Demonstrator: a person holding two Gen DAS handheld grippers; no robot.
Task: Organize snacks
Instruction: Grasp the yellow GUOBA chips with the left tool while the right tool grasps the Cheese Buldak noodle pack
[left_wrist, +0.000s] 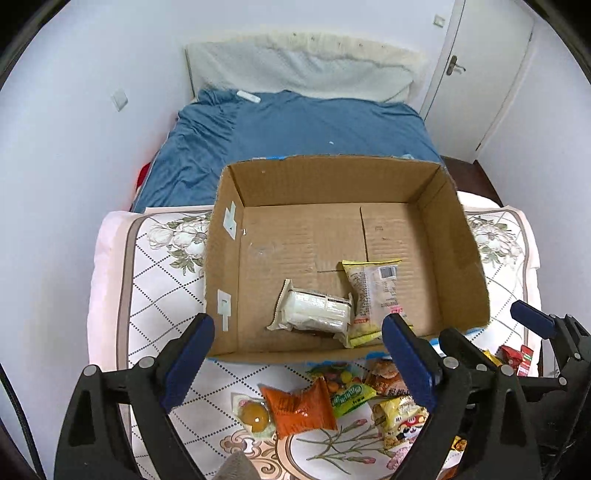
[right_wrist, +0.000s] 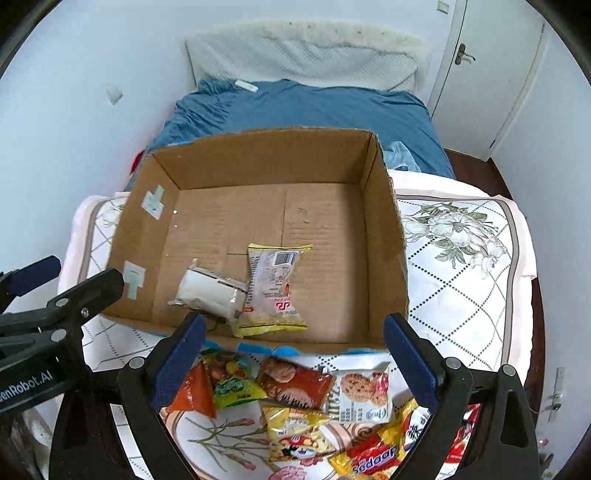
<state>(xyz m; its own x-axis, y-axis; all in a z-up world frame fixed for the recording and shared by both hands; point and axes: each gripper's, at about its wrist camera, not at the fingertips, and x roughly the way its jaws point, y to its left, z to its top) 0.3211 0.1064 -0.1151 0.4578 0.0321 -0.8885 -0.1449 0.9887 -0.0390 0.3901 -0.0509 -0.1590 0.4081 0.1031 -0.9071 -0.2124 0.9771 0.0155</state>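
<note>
An open cardboard box (left_wrist: 458, 240) (right_wrist: 384, 229) stands on a quilted floral cushion. Inside lie a white packet (left_wrist: 314, 312) (right_wrist: 212, 291) and a yellow-edged packet (left_wrist: 373, 295) (right_wrist: 271, 288). Loose snacks lie in front of the box: an orange pack (left_wrist: 301, 408) (right_wrist: 194, 395), a green candy bag (left_wrist: 343, 387) (right_wrist: 232, 384), a cookie pack (right_wrist: 364, 391) and a yellow snack bag (left_wrist: 400, 417) (right_wrist: 295, 428). My left gripper (left_wrist: 299, 365) is open and empty above the orange pack. My right gripper (right_wrist: 291, 365) is open and empty above the pile; it also shows in the left wrist view (left_wrist: 491, 328).
The cushion (right_wrist: 461, 266) lies at the foot of a bed with a blue sheet (left_wrist: 295, 129). A white door (left_wrist: 484, 74) stands at the back right. Red noodle packs (right_wrist: 373, 458) lie near the right fingers. White walls close in on the left.
</note>
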